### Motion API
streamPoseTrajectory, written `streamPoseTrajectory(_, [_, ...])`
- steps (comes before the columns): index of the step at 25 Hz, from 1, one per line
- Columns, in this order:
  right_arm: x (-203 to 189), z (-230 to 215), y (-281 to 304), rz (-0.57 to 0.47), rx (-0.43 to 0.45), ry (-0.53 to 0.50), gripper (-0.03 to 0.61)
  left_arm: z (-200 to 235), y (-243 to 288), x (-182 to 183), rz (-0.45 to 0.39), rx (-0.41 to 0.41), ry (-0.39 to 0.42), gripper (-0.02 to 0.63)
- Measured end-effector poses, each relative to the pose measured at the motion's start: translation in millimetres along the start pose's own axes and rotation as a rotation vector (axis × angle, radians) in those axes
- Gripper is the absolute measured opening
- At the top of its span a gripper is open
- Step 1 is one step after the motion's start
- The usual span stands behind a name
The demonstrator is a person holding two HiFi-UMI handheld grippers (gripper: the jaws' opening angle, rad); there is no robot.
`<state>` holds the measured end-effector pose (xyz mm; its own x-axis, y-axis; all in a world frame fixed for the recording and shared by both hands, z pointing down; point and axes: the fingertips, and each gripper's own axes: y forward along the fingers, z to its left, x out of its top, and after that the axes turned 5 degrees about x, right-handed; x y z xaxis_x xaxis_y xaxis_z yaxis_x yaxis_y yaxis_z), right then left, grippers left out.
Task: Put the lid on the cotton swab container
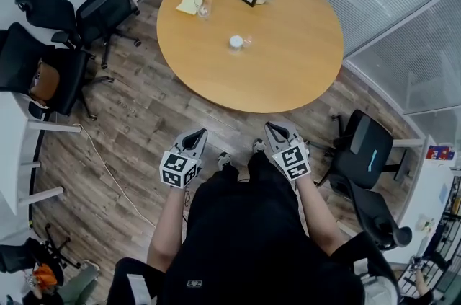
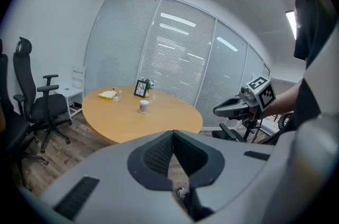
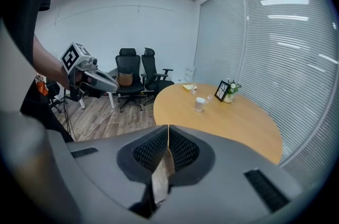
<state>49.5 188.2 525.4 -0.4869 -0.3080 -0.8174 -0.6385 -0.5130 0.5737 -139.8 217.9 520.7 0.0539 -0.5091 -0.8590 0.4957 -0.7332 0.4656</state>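
Round table (image 1: 288, 73) bears one cotton swab container (image 1: 236, 42); both the left claw (image 1: 199, 132) and right claw (image 1: 272, 127) are closed, empty.

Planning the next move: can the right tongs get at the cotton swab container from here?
Probably not yet: the right tongs sit shut over the floor, short of the table, and the cotton swab container stands mid-table. Nothing stands between them.
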Motion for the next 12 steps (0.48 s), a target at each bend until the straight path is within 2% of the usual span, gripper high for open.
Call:
streamPoseTrajectory(7, [-6,-2,13,0.008,0.051,-0.003,0.006,3,11,4,0.01,0.026,0.0,0.006])
streamPoseTrajectory(12, [-4,-24,22,-0.001,0.088,-0.015,0.005,0,22,16,0.008,0.057,0.0,0.006])
